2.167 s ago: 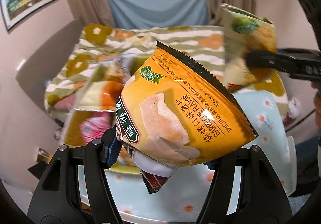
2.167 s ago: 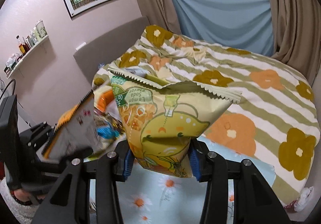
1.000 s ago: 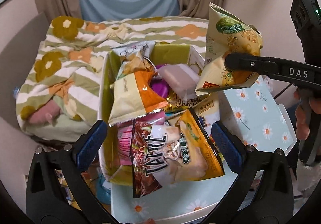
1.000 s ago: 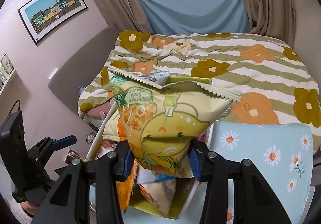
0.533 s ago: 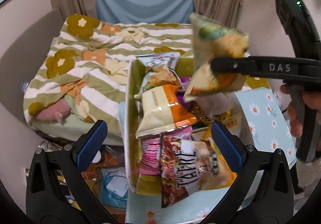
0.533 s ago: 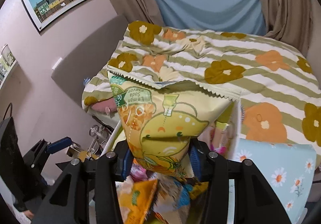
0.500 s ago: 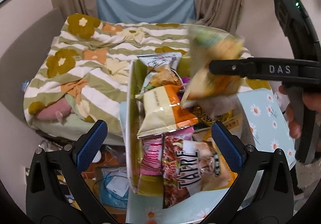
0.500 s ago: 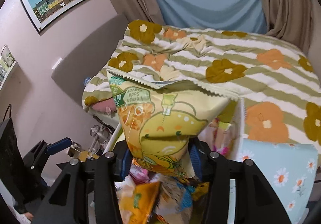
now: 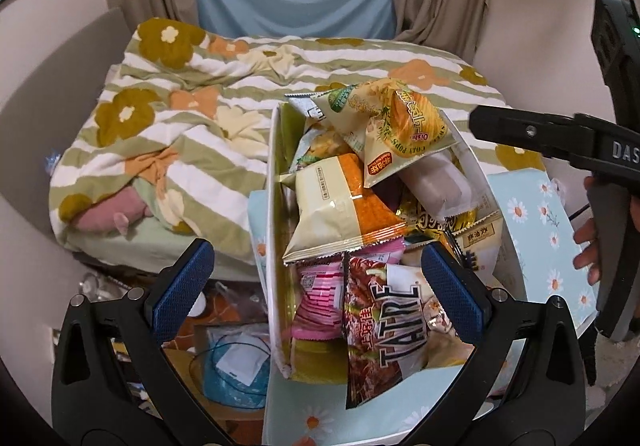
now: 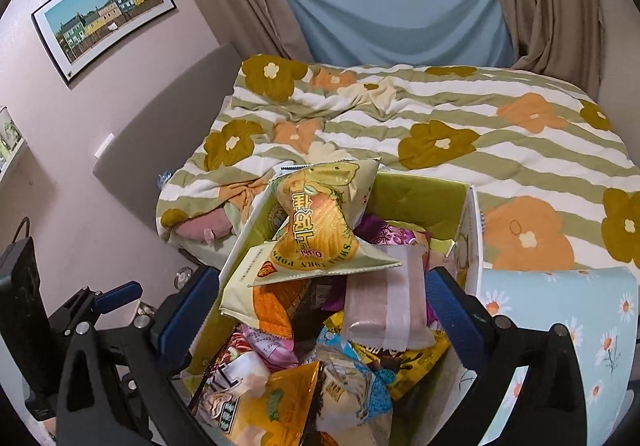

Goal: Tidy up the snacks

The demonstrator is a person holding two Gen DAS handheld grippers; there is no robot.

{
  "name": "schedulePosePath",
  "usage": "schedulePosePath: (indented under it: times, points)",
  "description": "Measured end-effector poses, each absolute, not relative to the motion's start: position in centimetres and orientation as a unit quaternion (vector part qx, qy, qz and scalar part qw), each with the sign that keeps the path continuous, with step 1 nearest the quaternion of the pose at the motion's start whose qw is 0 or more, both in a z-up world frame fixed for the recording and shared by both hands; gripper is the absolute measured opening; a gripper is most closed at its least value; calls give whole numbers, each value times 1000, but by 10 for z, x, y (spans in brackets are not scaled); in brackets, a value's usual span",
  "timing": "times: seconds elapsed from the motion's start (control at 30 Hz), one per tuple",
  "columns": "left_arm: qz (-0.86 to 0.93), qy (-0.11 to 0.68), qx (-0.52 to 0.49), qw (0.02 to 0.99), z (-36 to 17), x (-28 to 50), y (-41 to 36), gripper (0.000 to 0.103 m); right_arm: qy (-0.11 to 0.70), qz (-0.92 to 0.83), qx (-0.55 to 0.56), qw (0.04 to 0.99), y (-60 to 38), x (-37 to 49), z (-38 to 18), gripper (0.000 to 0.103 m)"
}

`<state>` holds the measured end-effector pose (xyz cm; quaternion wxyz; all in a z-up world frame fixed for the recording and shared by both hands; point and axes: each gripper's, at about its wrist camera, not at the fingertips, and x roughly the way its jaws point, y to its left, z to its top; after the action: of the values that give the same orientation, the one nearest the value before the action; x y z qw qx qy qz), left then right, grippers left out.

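The bed (image 10: 460, 126) lies behind the snack box (image 10: 420, 186). The corn-pops bag (image 10: 320, 230) lies atop the heap, long axis tilted toward the far-left corner. Right hand-held gripper (image 10: 320, 310), jaws just opened wide, holds nothing; left hand-held gripper (image 9: 316, 286) likewise gapes empty.

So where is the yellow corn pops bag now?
The yellow corn pops bag lies atop the snack pile, at the box's far end.
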<state>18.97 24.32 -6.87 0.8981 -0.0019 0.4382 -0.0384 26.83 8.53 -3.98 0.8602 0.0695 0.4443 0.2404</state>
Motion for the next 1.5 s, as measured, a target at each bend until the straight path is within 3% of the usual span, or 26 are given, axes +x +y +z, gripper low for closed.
schedulePosePath:
  times: [0.6,0.83,1.5]
  points:
    - [-21,342,-13,939,12,102,164,103,340,134,30,930,-17,129,55,103]
    - [-31,309,8,950,24,69,123,103,331,52,15,942,-62,76,56,103]
    - [-33,301,16,953,20,41,91,103,315,11,10,949,-95,43,48,103]
